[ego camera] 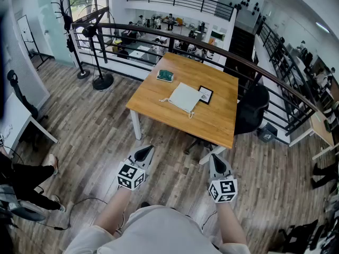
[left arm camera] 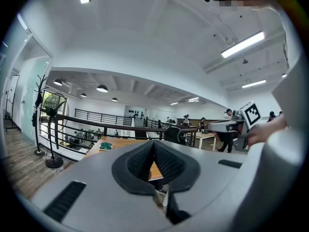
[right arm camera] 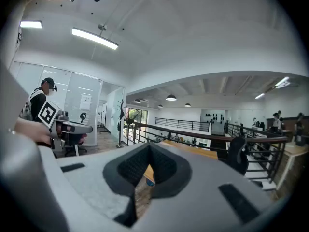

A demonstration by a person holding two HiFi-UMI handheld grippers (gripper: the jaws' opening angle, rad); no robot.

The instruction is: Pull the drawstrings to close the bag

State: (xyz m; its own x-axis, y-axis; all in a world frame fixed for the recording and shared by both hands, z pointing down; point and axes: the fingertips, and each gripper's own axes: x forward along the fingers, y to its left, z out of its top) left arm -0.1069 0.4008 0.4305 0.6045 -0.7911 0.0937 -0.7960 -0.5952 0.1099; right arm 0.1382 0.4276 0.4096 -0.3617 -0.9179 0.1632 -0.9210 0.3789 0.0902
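- Holding both grippers out over the wood floor (ego camera: 95, 126), on the near side of the table (ego camera: 217, 125) and well apart from it.
- The left gripper (ego camera: 144, 153) has its jaws pressed together with nothing between them. It's pointing pretty much level toward the table.
- Same deal with the right gripper (ego camera: 217, 166): jaws together, empty, nose tipped a touch downward.
- The bag (ego camera: 185, 96) is a flat white pouch lying around the middle of the table, nothing touching it from either gripper.
- Its drawstrings (ego camera: 165, 100) lie loose on the wood. One bit trails off the bag's left corner and another off the near corner.
- A black-framed square card (ego camera: 205, 94) sits just right of the bag. Can't tell if they actually touch.
- A small green thing (ego camera: 166, 76) lies at the far left part of the table, apart from the bag.
- A black office chair (ego camera: 250, 109) stands at the table's right side, and a dark railing (ego camera: 159, 32) runs along behind it all.
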